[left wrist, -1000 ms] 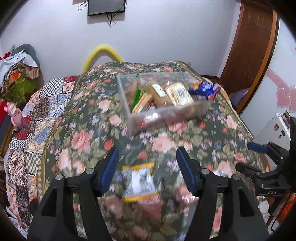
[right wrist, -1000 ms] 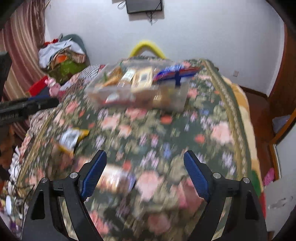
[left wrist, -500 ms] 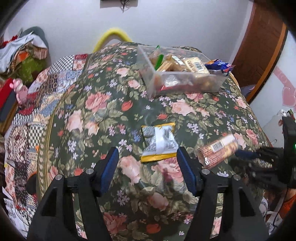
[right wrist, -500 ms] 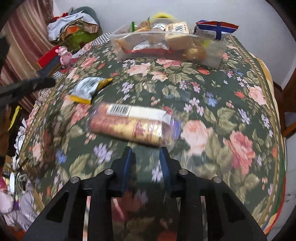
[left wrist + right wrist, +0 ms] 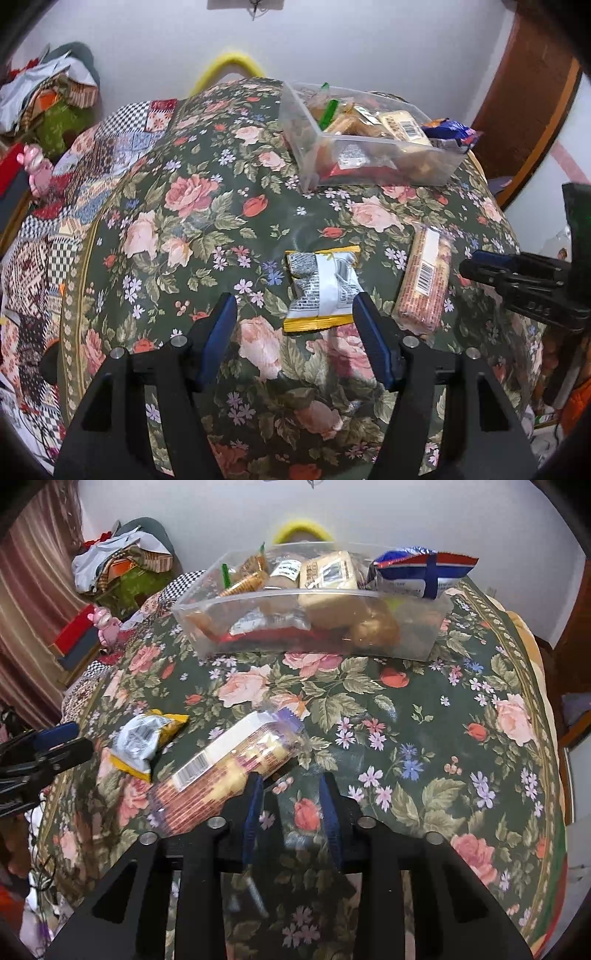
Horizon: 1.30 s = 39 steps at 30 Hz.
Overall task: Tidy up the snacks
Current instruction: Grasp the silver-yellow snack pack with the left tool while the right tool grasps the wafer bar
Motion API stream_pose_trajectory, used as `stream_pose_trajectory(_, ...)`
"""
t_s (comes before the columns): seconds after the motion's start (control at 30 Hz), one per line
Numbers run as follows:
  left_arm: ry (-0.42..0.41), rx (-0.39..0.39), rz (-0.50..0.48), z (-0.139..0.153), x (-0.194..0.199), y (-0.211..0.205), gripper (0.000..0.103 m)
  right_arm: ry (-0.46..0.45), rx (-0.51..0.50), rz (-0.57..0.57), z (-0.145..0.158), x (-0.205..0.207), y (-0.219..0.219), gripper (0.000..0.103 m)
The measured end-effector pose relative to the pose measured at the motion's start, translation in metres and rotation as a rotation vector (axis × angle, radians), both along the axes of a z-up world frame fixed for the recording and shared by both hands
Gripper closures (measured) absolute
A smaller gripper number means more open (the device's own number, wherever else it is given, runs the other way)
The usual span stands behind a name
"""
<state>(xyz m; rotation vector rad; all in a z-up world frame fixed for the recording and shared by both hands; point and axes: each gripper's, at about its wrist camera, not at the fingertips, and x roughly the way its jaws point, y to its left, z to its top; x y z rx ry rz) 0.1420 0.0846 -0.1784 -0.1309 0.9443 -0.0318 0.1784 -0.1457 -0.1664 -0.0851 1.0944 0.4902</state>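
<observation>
The long biscuit pack (image 5: pixel 225 764), in crinkly clear wrap with a white barcode label, lies on the floral bedspread (image 5: pixel 424 709), its long axis slanting toward the clear plastic bin (image 5: pixel 310 627). The right tool (image 5: pixel 291 794) is closed down, empty, just beside it. The left tool (image 5: pixel 295 321) stands half open, its right finger beside a silver-yellow foil packet (image 5: pixel 321 288).
</observation>
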Motion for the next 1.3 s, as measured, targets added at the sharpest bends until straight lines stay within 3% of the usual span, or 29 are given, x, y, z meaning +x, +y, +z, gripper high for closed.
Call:
stream_pose_trajectory(0.17, -0.007, 0.038, -0.015, -0.003, -0.003, -0.007, 0.038, 0.003, 0.049, -0.024, 0.005, -0.004, 0.010, 0.018)
stream_pose_trajectory(0.2, -0.007, 0.041, -0.011, -0.004, -0.004, -0.007, 0.038, 0.005, 0.052, -0.031, 0.003, -0.002, 0.016, 0.017)
stream_pose_trajectory(0.5, 0.013, 0.021, 0.000, -0.010, -0.006, 0.003, 0.038, 0.046, -0.012, -0.040, -0.023, 0.013, 0.055, 0.017)
stream_pose_trajectory(0.9, 0.045, -0.039, -0.035, -0.025, 0.018, -0.013, 0.037, -0.025, -0.117, -0.004, -0.018, 0.003, 0.004, 0.019)
stream_pose_trajectory(1.07, 0.071, -0.050, -0.048, -0.033, 0.032, -0.019, 0.036, -0.001, -0.089, 0.014, -0.022, 0.008, 0.005, 0.031)
stream_pose_trajectory(1.17, 0.088, -0.046, -0.062, -0.040, 0.041, -0.022, 0.036, -0.037, -0.105, 0.044, -0.024, 0.007, 0.017, 0.031)
stream_pose_trajectory(1.3, 0.086, -0.081, -0.020, -0.050, 0.050, -0.015, 0.036, -0.085, -0.139, 0.083, -0.028, 0.005, 0.029, 0.043)
